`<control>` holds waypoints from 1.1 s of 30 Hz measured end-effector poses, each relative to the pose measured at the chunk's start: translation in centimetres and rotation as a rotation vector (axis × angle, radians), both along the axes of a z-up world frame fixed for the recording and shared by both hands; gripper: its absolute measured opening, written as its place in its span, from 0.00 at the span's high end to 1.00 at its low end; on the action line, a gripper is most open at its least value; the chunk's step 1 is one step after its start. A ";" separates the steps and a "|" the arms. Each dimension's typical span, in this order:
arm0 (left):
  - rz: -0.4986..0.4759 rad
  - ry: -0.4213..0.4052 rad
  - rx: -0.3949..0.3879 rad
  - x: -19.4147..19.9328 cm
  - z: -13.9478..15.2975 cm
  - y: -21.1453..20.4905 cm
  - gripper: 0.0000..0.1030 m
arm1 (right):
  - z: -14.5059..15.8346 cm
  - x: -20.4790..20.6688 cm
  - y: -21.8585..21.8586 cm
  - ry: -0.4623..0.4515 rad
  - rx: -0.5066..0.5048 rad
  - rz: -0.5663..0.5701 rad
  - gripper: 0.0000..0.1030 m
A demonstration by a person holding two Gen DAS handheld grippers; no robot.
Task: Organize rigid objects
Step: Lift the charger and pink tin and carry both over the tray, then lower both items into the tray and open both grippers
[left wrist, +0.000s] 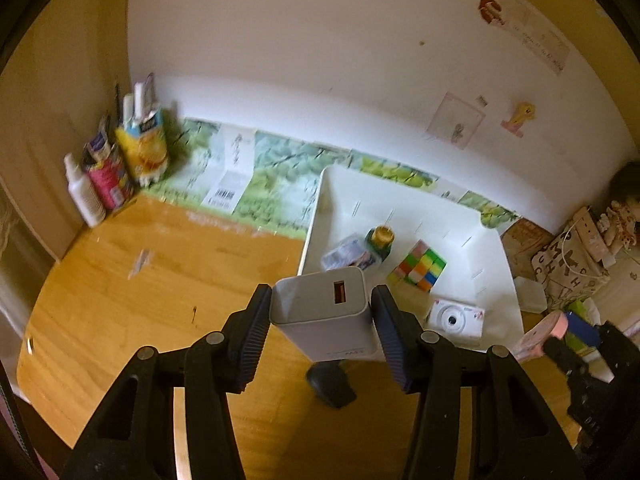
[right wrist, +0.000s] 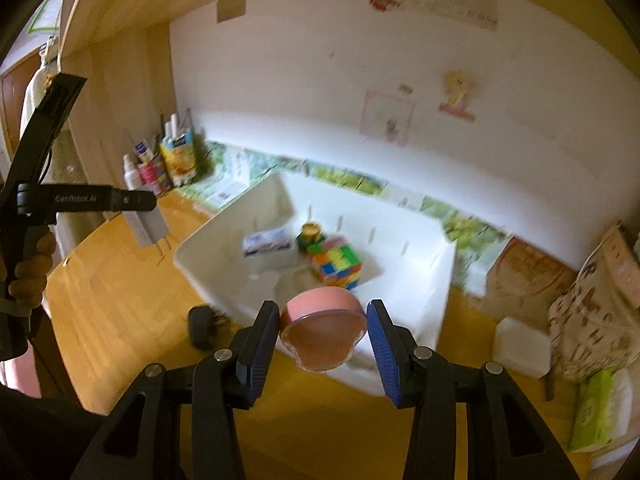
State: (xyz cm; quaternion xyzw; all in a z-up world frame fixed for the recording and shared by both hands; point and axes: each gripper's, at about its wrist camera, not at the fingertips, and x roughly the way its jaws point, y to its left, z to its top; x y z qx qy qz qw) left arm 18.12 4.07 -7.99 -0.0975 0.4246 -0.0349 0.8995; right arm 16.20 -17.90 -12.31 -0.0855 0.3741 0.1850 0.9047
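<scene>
Two things were being carried toward the white tray (left wrist: 496, 240) at once, so the step in hand was judged to be the transfer and not the pick-up. The left gripper (left wrist: 322, 318) was closed on a white charger (left wrist: 324, 312), its two pads pressed against the narrow sides. The charger was held above the wooden table (left wrist: 120, 280), just short of the tray's near edge, not yet over it. Its long axis ran along the fingers, and the end with the orange socket pointed forward and up, toward the tray. The right gripper (right wrist: 323, 334) was clamped on a pink tape measure (right wrist: 322, 328), which was held over the tray's near rim with its flat face turned toward the camera. A colour cube (left wrist: 417, 266), a small jar (left wrist: 380, 238), a packet (left wrist: 348, 256) and a toy camera (left wrist: 454, 320) already lay in the tray. The next move was judged to call for each thing to be brought over a bare patch, lowered, and only then released, clear of the cube. A black plug (left wrist: 330, 384) remained on the table.
</scene>
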 end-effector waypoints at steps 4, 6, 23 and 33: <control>-0.029 -0.035 0.006 1.1 0.9 -0.6 0.48 | 1.2 1.3 -0.8 -0.037 -0.002 -0.022 0.56; -0.044 -0.047 0.012 1.5 1.1 -0.9 0.48 | 1.8 1.9 -1.2 -0.057 -0.003 -0.028 0.56; -0.168 -0.048 -0.002 6.0 0.8 -5.8 0.51 | 2.2 6.6 -1.4 -0.131 0.007 -0.037 0.56; -0.165 -0.009 0.029 7.5 -0.1 -7.1 0.51 | 0.4 8.3 -1.9 -0.068 0.027 -0.040 0.56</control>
